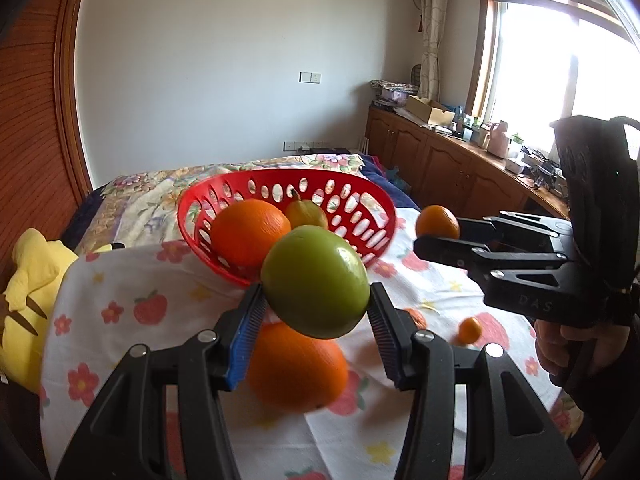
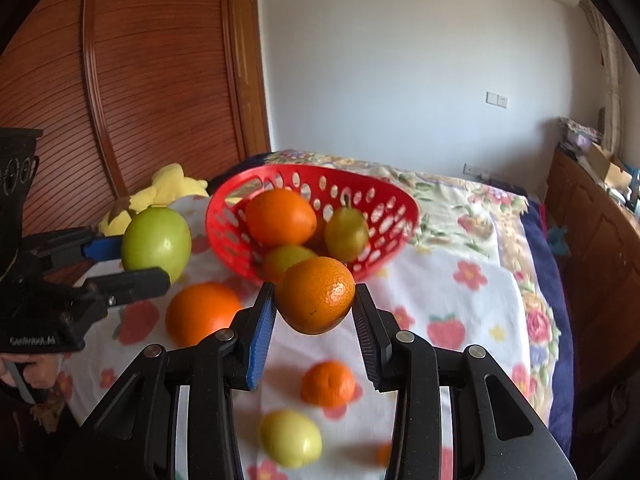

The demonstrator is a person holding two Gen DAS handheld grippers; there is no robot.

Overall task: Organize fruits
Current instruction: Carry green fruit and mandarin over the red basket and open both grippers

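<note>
Far left: yellow plush toy (image 2: 168, 190) against the wooden wardrobe (image 2: 120, 80), at the edge of the strawberry-print cloth (image 2: 460, 300). Next, left gripper (image 1: 316, 304) clamped on a green apple (image 1: 316, 282), both ribbed pads pressed to its sides, fruit lifted clear of the cloth. Directly below it, large orange (image 1: 298, 366) lying loose on the cloth. Behind, toward the middle, red perforated basket (image 2: 384, 196) tilted on the bedding, holding an orange (image 2: 280, 216) and two yellow-green fruits (image 2: 346, 234), one half hidden. In front of the basket, right gripper (image 2: 315, 308) closed on a mandarin (image 2: 316, 300), held in the air near the basket's front rim. Under it on the cloth, another small mandarin (image 2: 328, 384) and a pale yellow-green fruit (image 2: 290, 438), both blurred. Farther right, flowered bedspread (image 2: 500, 208), then wooden cabinets (image 2: 592, 240) along the wall.
</note>
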